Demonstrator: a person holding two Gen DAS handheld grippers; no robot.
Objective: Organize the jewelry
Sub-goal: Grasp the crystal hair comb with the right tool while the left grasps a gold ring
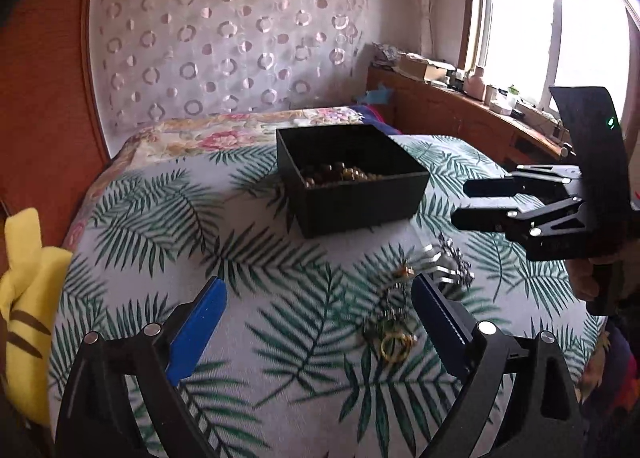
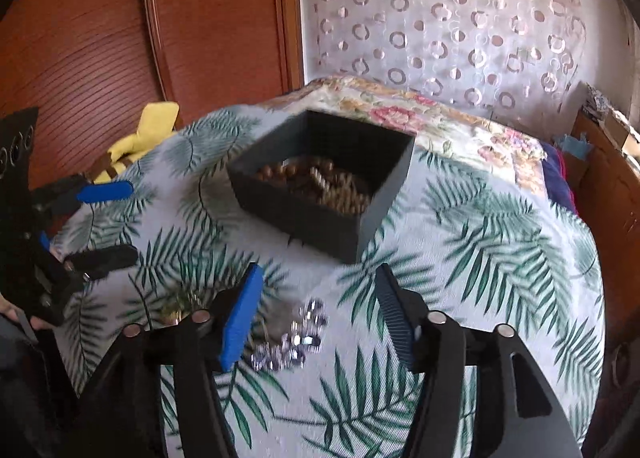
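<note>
Indoors, palm-print bedspread [image 1: 280, 298], black box [image 1: 352, 193], spotted curtain [image 1: 224, 41], both grippers spread, empty

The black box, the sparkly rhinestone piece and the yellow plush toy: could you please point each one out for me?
black box [image 1: 362, 199]: left wrist view, on its front outer wall.
sparkly rhinestone piece [image 2: 298, 340]: right wrist view, on its cluster of clear stones.
yellow plush toy [image 1: 24, 298]: left wrist view, on its yellow body.

You have a bed [image 1: 160, 217] under a palm-leaf cover. On it sit a black box [image 1: 352, 181] of beads, a loose jewelry pile [image 1: 394, 322] nearer you, and a crystal piece [image 2: 296, 334] beside it.
</note>
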